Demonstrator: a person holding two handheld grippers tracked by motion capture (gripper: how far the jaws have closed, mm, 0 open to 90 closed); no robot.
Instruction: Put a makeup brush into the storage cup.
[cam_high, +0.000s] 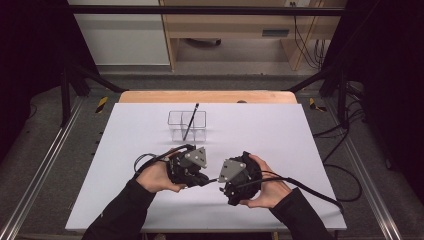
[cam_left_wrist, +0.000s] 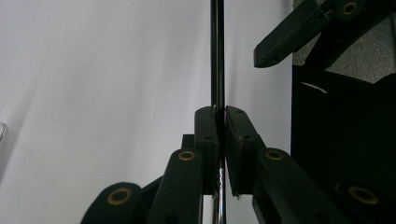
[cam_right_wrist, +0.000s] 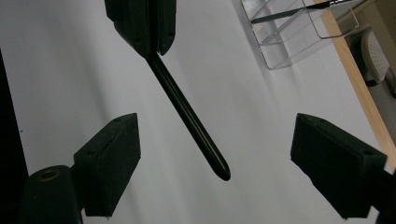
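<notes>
My left tool (cam_left_wrist: 220, 140) was clenched on the black pen (cam_right_wrist: 189, 119) at mid-frame, my right tool (cam_right_wrist: 212, 158) stood released around its tip, so the handover to the clear organiser (cam_high: 187, 125), probably, remained.

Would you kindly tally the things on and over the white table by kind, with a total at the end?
Slim black pens: 2, one clamped in the left tool as the held black pen, one as the pen leaning in the organizer.
Clear plastic compartment organizer: 1.
Hand-held black tools: 2, the left one and the open right tool.
Total: 5.
</notes>
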